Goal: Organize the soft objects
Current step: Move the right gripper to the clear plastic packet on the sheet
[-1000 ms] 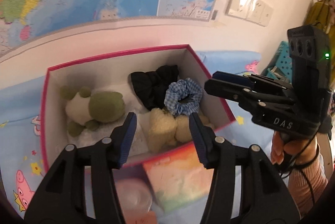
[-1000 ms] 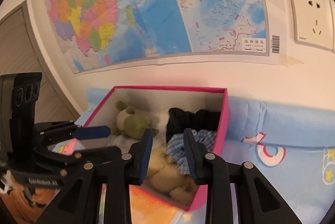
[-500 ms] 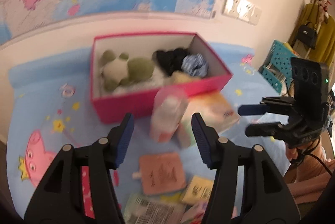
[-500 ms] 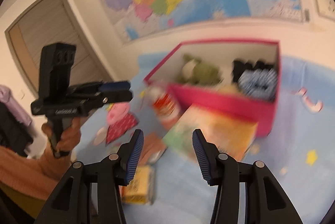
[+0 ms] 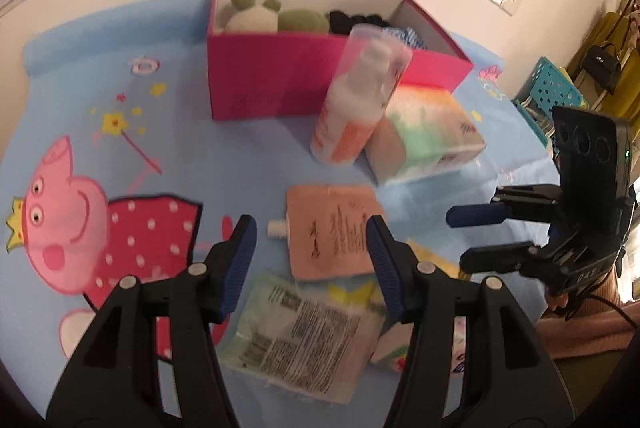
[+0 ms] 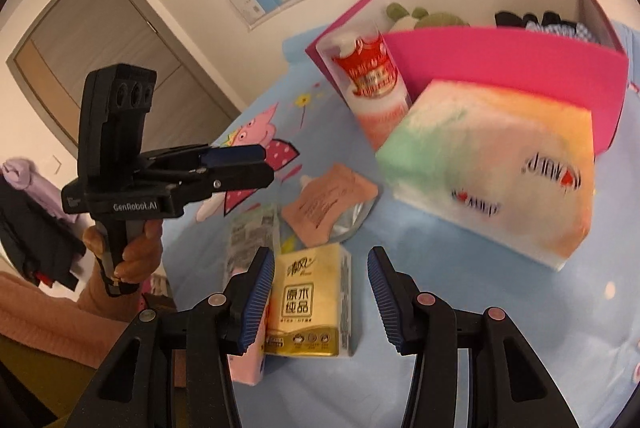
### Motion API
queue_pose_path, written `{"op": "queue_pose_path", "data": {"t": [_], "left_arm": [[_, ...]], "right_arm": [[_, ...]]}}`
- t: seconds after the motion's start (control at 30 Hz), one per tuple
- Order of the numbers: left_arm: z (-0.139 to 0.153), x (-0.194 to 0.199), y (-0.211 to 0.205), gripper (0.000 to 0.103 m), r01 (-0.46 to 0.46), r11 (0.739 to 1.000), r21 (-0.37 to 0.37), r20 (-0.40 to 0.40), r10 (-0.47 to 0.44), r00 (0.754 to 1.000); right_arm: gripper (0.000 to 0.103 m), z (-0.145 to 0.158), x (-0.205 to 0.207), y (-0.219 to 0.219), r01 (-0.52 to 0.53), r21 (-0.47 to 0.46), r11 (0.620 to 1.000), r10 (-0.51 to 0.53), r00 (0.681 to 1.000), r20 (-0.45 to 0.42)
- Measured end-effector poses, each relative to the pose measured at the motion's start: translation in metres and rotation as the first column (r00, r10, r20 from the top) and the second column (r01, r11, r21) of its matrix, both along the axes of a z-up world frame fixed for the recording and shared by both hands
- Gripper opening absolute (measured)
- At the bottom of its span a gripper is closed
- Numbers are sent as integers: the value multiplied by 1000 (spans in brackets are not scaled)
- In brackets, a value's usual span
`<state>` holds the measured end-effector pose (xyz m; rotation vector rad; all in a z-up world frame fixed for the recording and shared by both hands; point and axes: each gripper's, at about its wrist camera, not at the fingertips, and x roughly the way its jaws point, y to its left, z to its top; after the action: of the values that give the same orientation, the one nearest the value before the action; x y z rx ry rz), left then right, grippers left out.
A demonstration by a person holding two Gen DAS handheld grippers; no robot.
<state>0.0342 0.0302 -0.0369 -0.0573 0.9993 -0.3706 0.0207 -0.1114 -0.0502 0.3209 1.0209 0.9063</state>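
The pink box (image 5: 280, 84) near the wall holds a green-and-white plush frog (image 5: 256, 16), a black scrunchie (image 5: 356, 20) and a blue checked scrunchie (image 6: 576, 28). My left gripper (image 5: 310, 240) is open over a pink pouch (image 5: 328, 232) and a green-white packet (image 5: 300, 340), with nothing held. My right gripper (image 6: 320, 268) hangs open above a yellow tissue pack (image 6: 308, 304) lying on the sheet; its pads do not press on it. Each gripper shows in the other's view: the right gripper (image 5: 476, 234) at the right, the left gripper (image 6: 256, 162) at the left.
A clear-capped bottle (image 5: 360, 100) stands in front of the box, beside a pastel tissue box (image 6: 492, 172). A pink pack (image 6: 248, 364) lies by the yellow one. The blue cartoon sheet (image 5: 100, 132) covers the bed. A blue crate (image 5: 552, 92) sits at the right and a door (image 6: 100, 40) at the left.
Both grippers have drawn back from the pink box and come down toward the packets on the sheet. The right jaws stand wider than a second ago.
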Motion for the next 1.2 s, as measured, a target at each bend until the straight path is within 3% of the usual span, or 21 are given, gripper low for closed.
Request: {"op": "queue_pose_path", "data": {"t": [0.2,0.7,0.9,1.03,1.2], "left_arm": [[-19,-2,12,58,-40,999,-12,-61,40,997],[-24,-11,37,58,-74,997,-8,-91,73,993],[-27,-18,41,58,-71,997,-4,-86,71,994],[-29,-19,43,58,-68,998,-5,-88,68,994],[-29,-23,46,58,-55,998,-14,-89,53,995]], "right_arm": [[50,-5,5,8,8,7,1000,-8,1000,-26],[49,10,7,47,-49,9,999,49,999,15],[49,41,-24,84,-243,82,967,237,969,75],[47,23,-42,117,-337,25,941,337,941,14],[43,11,-41,107,-267,-79,960,267,964,-8]]}}
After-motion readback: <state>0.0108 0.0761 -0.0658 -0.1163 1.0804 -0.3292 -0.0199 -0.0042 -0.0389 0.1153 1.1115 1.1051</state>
